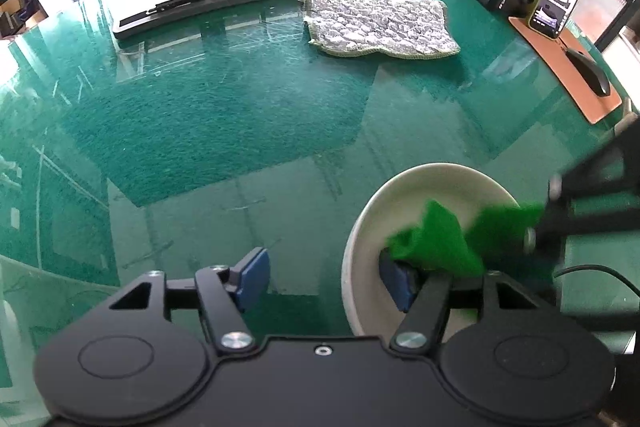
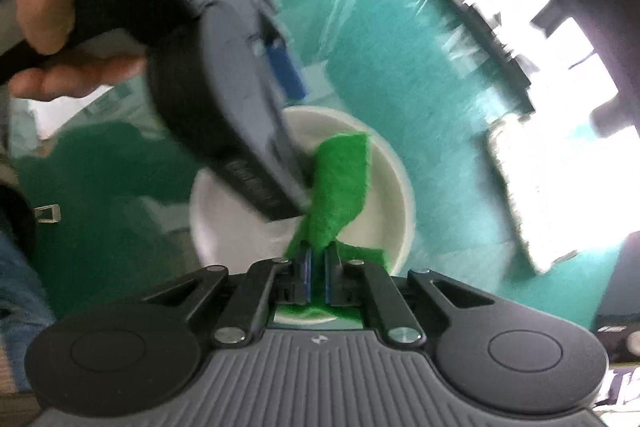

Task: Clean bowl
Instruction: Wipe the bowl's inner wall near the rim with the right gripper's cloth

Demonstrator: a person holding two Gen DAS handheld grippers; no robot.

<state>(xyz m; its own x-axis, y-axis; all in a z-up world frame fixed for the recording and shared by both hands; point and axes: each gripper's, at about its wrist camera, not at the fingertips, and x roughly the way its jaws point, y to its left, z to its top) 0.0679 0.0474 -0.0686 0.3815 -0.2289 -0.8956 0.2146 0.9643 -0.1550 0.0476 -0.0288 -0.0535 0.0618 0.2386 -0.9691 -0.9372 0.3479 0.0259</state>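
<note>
Bowl (image 1: 420, 195): white, standing on the green glass-topped bench (image 1: 224, 115), near its front edge, directly ahead of the right gripper and to the right of the left gripper's centre line.

Left gripper (image 1: 328, 277): fingers spread wide. The right-hand pad sits inside the bowl against its wall; the left-hand pad (image 1: 253, 277) is outside, clear of the rim. The wall lies between them, but the gap is far wider than the wall, so the bowl is straddled or braced, not pinched.

Right gripper (image 2: 317, 265): fingers clenched on a green cloth (image 2: 340, 179). The free end of the cloth hangs into the bowl and lies against the inner surface. The right wrist view is motion-blurred, which fits a wiping stroke in hand.

Progress, as a judgement: wiping is under way, neither at the start nor finished. The visible inner surface looks plain white, with no residue I can make out, though blur and the cloth hide much of it. The outer wall and underside cannot be assessed.

Remaining, as judged: complete the sweep of the interior and rim, lift the cloth out, release the bowl.

Also on the bench: a grey quilted rag (image 1: 380, 23), lying well apart from the bowl and untouched.
</note>
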